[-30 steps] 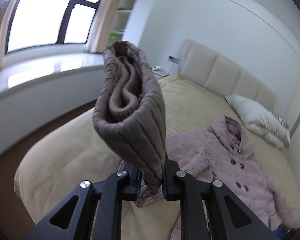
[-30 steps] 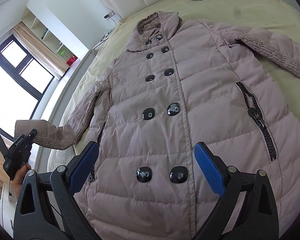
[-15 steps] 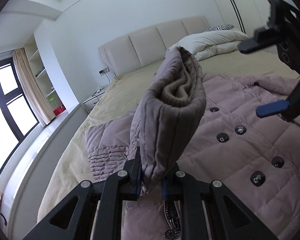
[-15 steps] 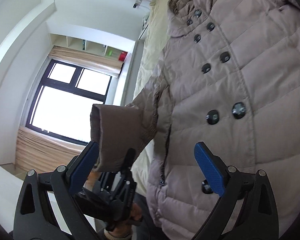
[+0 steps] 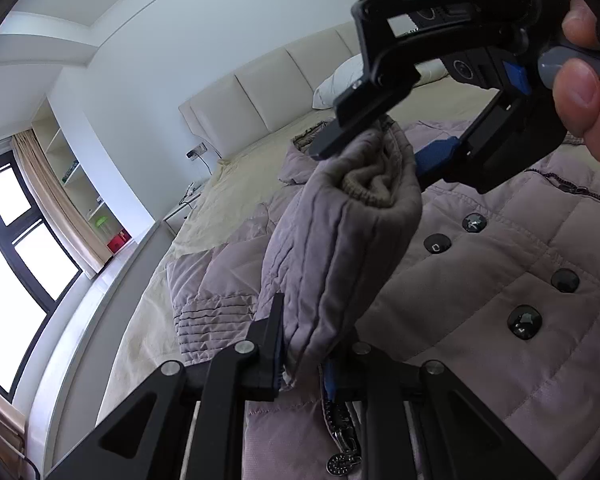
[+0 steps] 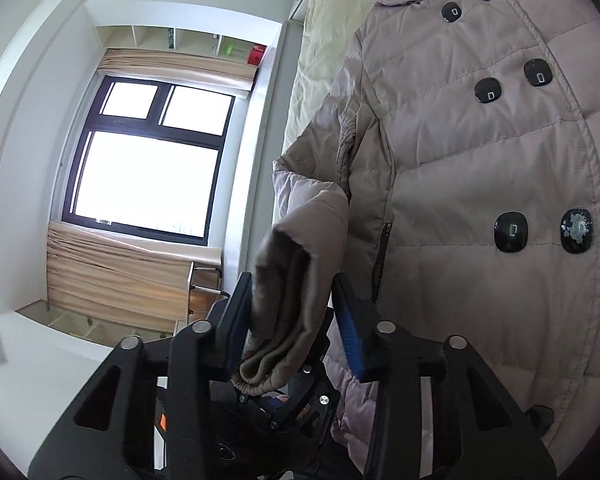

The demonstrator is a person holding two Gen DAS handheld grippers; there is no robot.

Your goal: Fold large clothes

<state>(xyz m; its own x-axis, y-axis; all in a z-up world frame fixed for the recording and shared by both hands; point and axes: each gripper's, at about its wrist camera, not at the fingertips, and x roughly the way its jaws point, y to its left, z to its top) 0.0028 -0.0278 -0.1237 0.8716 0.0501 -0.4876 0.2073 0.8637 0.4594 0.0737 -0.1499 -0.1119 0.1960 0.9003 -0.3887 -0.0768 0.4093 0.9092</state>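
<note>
Now right gripper (image 6: 296,316) jaws have just closed around sleeve cuff (image 6: 284,320).

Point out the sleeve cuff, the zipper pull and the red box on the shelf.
sleeve cuff (image 6: 276,340), right wrist view, on the ribbed knit end.
zipper pull (image 5: 340,462), left wrist view, on the round metal tab.
red box (image 5: 118,242), left wrist view, on its front face.

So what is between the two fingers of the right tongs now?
The coat's sleeve cuff, with its knitted inner cuff, sits between the fingers of the right tongs, which just closed in; the right wrist view shows it.
</note>
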